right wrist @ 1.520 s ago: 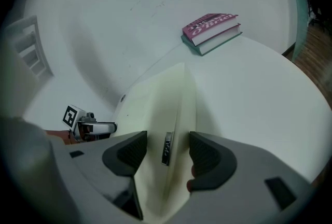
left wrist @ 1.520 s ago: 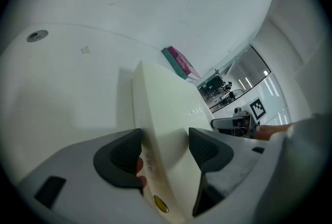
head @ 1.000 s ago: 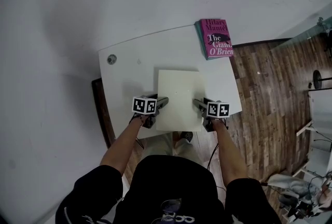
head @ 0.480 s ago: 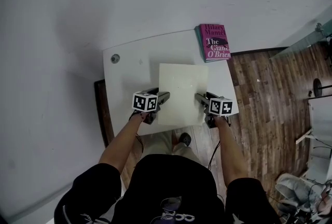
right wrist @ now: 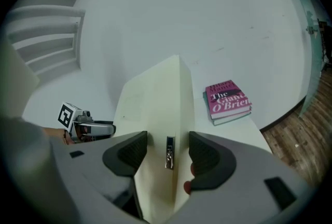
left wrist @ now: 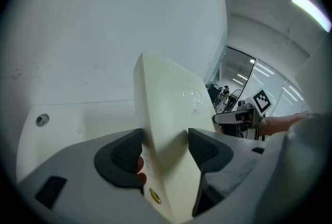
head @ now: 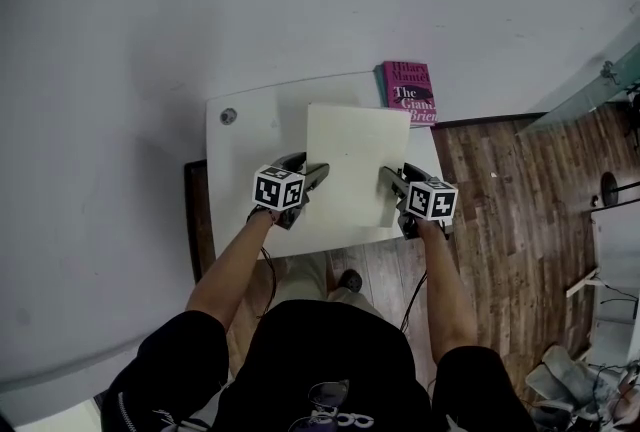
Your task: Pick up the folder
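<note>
The cream folder [head: 350, 162] is held off the white table [head: 245, 145] by both grippers, one on each side edge. My left gripper [head: 316, 174] is shut on its left edge; in the left gripper view the folder [left wrist: 171, 109] passes edge-on between the dark pads [left wrist: 124, 158]. My right gripper [head: 388, 180] is shut on the right edge, where a small metal clip [right wrist: 169, 152] shows on the folder [right wrist: 155, 101] between the pads [right wrist: 208, 156]. Each gripper view shows the other gripper across the folder.
A pink book [head: 409, 92] lies at the table's far right corner, and the right gripper view shows the book [right wrist: 228, 101] beside the folder. A round grommet [head: 229, 116] sits at the far left. Wooden floor [head: 520, 190] lies to the right, a white wall behind.
Both grippers have risen with the folder, which now looks larger and hides more of the tabletop. Their hold on it is unchanged.
</note>
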`<state>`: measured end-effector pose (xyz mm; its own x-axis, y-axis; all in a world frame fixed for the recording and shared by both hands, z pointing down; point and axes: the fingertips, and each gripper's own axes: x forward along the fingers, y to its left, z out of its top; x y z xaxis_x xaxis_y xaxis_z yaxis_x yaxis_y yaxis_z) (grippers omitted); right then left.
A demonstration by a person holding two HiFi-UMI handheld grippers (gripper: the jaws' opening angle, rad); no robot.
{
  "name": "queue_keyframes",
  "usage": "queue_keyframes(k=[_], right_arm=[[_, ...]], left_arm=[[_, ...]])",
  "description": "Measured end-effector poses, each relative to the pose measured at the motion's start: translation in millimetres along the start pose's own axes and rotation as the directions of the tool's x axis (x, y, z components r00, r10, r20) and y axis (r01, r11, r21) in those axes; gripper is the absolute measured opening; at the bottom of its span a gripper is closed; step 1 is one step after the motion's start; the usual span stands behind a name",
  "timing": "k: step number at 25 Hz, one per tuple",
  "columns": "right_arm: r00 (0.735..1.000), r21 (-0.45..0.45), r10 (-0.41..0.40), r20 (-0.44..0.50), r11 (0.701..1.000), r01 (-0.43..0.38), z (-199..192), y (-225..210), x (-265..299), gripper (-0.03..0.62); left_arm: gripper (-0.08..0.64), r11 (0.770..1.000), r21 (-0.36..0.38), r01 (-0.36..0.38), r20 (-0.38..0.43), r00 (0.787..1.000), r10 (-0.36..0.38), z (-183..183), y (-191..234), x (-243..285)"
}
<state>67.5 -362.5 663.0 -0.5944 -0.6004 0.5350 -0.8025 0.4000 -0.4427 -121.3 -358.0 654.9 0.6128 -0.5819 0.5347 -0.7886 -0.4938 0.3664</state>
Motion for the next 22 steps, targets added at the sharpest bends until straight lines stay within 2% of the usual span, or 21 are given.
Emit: queue_keyframes(k=[7,13,22], right_arm=[[0.996,-0.09,0.014,0.088,0.996,-0.006,33,21,-32,0.264],[0.99,-0.149,0.023,0.137,0.989,-0.002,49,33,-60,0.262],[0.985,-0.174,0.045,0.169,0.985,-0.015,52,37,-92,0.262]], left_arm=[[0.291,0.995,0.089,-0.033,0.104,0.994,0.024,33,-25,-27],[0.291,0.991,0.12,-0.062,0.167,0.985,0.041,47,-48,-45],[0.291,0.985,0.15,-0.09,0.217,0.975,0.056,52,-80,-60]])
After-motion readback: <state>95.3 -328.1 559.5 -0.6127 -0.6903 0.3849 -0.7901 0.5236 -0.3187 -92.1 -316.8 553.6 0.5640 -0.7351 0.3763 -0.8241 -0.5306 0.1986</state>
